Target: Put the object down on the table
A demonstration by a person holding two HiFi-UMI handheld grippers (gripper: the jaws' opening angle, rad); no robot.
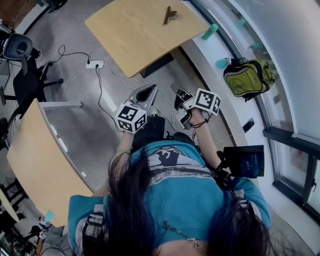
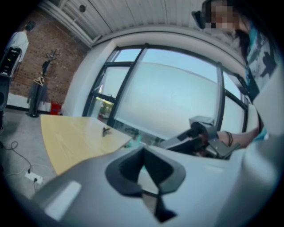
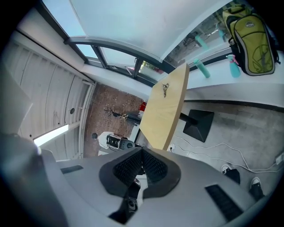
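I am standing over the grey floor (image 1: 90,135) and facing the pale wooden surface (image 1: 135,40), which is lying at about twelve o'clock in the head view. A second surface (image 1: 35,160) of the same wood is sitting at nine o'clock beside me. The white window ledge (image 1: 200,55) is running along my right from one o'clock to four o'clock, and a yellow-green backpack (image 1: 247,77) is sitting on it at two o'clock. I am holding my left hand-held gripper (image 1: 145,92) and my right hand-held gripper (image 1: 180,97) side by side in front of my chest. Both are pointing toward twelve o'clock, and each is keeping its jaws pressed together on nothing. A white power strip (image 1: 94,64) is lying on the floor at eleven o'clock. The object (image 1: 170,15), small and brownish, is resting on the pale wooden surface near its far edge, well apart from both hand-held grippers
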